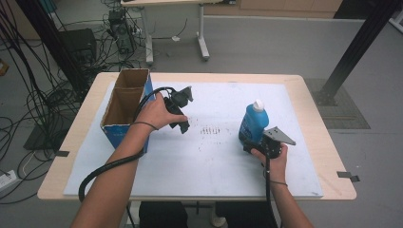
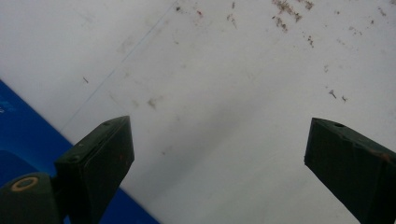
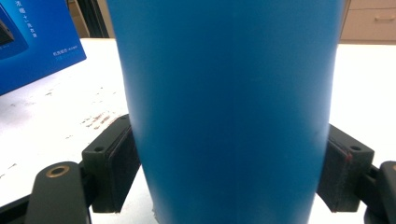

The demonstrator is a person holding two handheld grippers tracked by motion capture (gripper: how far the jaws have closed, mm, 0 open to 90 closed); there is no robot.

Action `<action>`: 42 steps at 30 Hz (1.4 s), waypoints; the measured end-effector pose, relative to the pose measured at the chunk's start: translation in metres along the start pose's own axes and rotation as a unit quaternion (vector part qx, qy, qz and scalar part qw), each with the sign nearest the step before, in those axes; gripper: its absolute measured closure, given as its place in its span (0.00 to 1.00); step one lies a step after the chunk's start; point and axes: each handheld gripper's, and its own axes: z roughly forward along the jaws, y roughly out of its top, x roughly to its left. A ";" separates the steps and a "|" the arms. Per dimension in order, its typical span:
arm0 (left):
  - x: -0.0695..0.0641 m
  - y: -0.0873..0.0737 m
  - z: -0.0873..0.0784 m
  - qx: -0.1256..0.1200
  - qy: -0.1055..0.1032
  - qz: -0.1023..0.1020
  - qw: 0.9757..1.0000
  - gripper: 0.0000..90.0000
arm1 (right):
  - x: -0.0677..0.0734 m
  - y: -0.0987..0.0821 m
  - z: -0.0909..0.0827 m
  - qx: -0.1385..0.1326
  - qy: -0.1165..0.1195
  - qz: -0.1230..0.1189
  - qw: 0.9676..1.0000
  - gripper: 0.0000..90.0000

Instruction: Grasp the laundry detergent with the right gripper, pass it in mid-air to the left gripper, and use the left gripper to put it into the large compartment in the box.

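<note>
A blue bottle with a white cap stands upright on the white mat, right of centre. My right gripper comes at it from the near side, low on its body. In the right gripper view the bottle sits between both pads, which press its sides. My left gripper hovers over the mat just right of the open box. Its jaws stand wide apart with nothing between them, bare mat below.
The tall cardboard box, blue outside and open on top, stands at the mat's left edge. Brownish specks mark the mat's middle. The wooden table borders the mat; cables and table legs lie on the floor beyond.
</note>
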 end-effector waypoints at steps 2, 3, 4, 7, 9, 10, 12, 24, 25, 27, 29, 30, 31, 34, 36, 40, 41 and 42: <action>0.000 0.000 -0.001 -0.001 0.000 0.002 1.000 0.10 | 0.000 0.000 0.000 0.000 0.000 -0.003 1.000 0.24; 0.000 0.001 -0.001 -0.002 0.000 0.002 1.000 0.10 | 0.000 0.000 0.000 0.000 0.000 -0.003 1.000 0.24; -0.001 0.001 -0.002 -0.002 0.000 0.002 1.000 0.10 | 0.000 0.000 0.000 0.000 0.000 -0.003 1.000 0.24; -0.001 0.001 -0.002 -0.002 0.001 0.003 1.000 0.10 | 0.001 0.000 0.000 -0.001 -0.002 -0.004 1.000 0.25; -0.001 0.001 -0.001 0.000 0.001 0.003 1.000 0.10 | 0.001 0.000 -0.001 -0.003 -0.002 -0.003 1.000 0.26; -0.001 0.001 -0.001 0.000 0.001 0.002 1.000 0.10 | 0.001 0.000 -0.001 -0.003 -0.003 -0.004 1.000 0.26; -0.001 0.001 -0.001 0.000 0.001 0.002 1.000 0.10 | 0.002 -0.001 -0.001 -0.004 -0.006 -0.004 1.000 0.30; -0.003 0.003 -0.003 -0.002 0.002 0.004 1.000 0.10 | 0.002 -0.001 -0.001 -0.006 -0.008 -0.010 1.000 0.38; -0.003 0.003 -0.003 -0.001 0.002 0.006 1.000 0.10 | 0.002 -0.001 -0.001 -0.007 -0.008 -0.010 1.000 0.39; -0.004 0.004 -0.003 -0.002 0.003 0.006 1.000 0.10 | 0.002 -0.002 -0.001 -0.007 -0.006 -0.013 1.000 0.42; -0.004 0.004 -0.004 -0.002 0.003 0.008 1.000 0.10 | 0.003 -0.001 -0.001 -0.007 -0.006 -0.018 1.000 0.43; -0.005 0.004 -0.003 -0.002 0.003 0.007 1.000 0.10 | 0.003 -0.001 -0.001 -0.007 -0.007 -0.019 1.000 0.44; -0.005 0.004 -0.003 -0.002 0.002 0.007 1.000 0.10 | 0.003 -0.002 -0.002 -0.007 -0.007 -0.019 1.000 0.44; -0.005 0.004 -0.002 -0.001 0.002 0.007 1.000 0.10 | 0.003 -0.002 -0.002 -0.008 -0.007 -0.023 1.000 0.44; -0.005 0.005 -0.002 0.000 0.002 0.008 1.000 0.10 | 0.003 -0.002 -0.002 -0.008 -0.007 -0.024 1.000 0.44; -0.006 0.004 -0.001 0.000 0.003 0.007 1.000 0.10 | 0.004 -0.002 -0.002 -0.008 -0.008 -0.024 1.000 0.44; -0.006 0.005 -0.002 0.001 0.003 0.007 1.000 0.10 | 0.004 -0.002 -0.002 -0.008 -0.007 -0.025 1.000 0.44; -0.006 0.005 -0.002 0.001 0.003 0.007 1.000 0.10 | 0.004 -0.002 -0.002 -0.009 -0.008 -0.025 1.000 0.44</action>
